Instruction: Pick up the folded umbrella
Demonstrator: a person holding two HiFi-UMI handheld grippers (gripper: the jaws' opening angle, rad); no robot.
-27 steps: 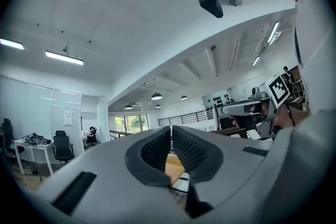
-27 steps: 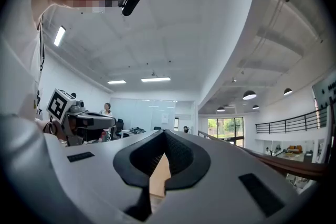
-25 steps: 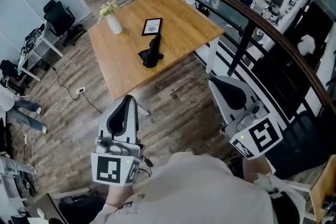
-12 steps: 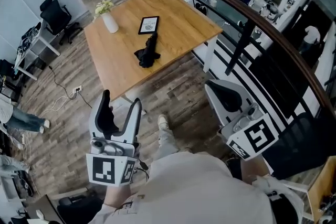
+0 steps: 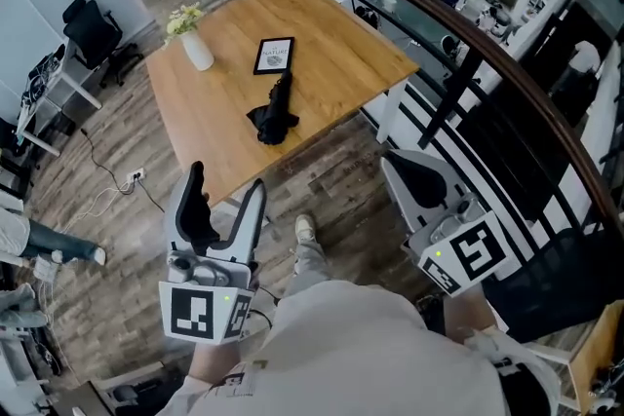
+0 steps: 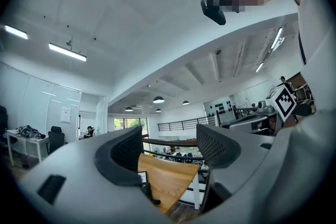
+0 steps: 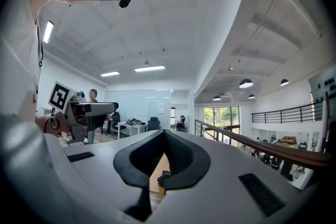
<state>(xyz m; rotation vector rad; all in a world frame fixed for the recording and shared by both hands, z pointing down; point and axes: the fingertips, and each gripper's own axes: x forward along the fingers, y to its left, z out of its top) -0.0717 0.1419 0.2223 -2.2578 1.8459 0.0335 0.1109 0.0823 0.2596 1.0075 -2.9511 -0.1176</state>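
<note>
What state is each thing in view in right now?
umbrella: folded, lying on the table, untouched
left gripper: fingers have just been opening, now open, nothing between them
right gripper: shut, empty
vase: upright on the table
frame: lying flat on the table

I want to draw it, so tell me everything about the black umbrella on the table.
The umbrella is black and folded up, made of soft-looking cloth. It lies flat on the wooden table, close to the table's near edge. Its far end is slim and points toward a black picture frame; its near end is bunched and floppy. It rests on the table, and nothing holds it.
</note>
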